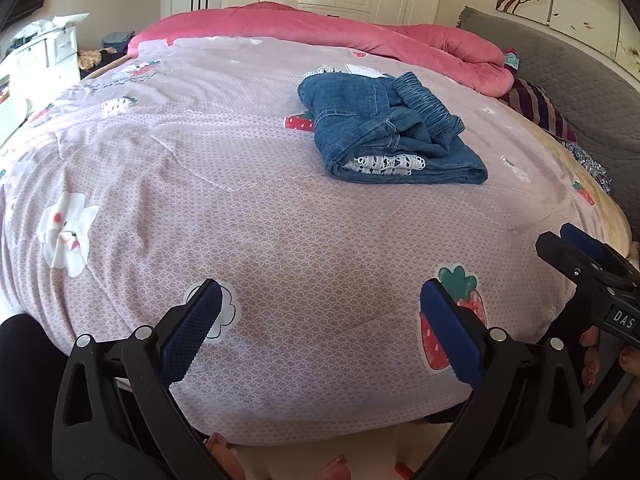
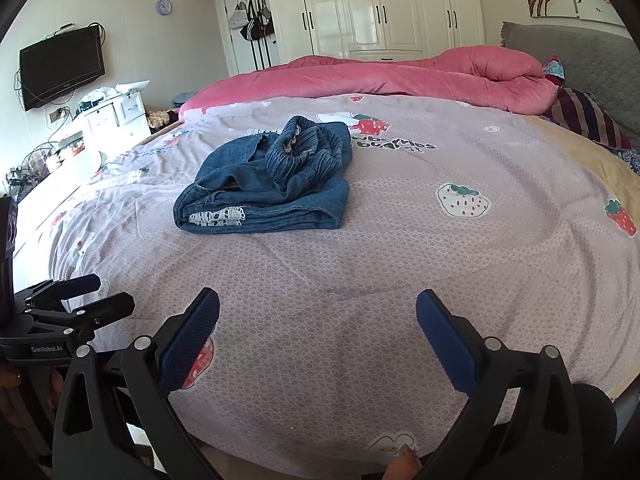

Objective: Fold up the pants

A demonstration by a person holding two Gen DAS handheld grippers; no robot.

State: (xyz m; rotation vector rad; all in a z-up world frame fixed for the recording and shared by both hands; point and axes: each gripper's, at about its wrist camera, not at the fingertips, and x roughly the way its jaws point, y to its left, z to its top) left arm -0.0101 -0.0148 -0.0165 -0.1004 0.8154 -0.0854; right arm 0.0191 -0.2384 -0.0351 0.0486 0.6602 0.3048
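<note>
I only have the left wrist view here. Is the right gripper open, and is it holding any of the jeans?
Observer: The right gripper is open and empty, over the bedsheet and short of the jeans.
Operator: How does the waistband sit from that side?
Observer: The waistband is bunched on top of the fold, and its opening shows pale lining.
Operator: Anything on the far wall that I miss?
Observer: A round clock hangs high on the wall, left of the wardrobe.
</note>
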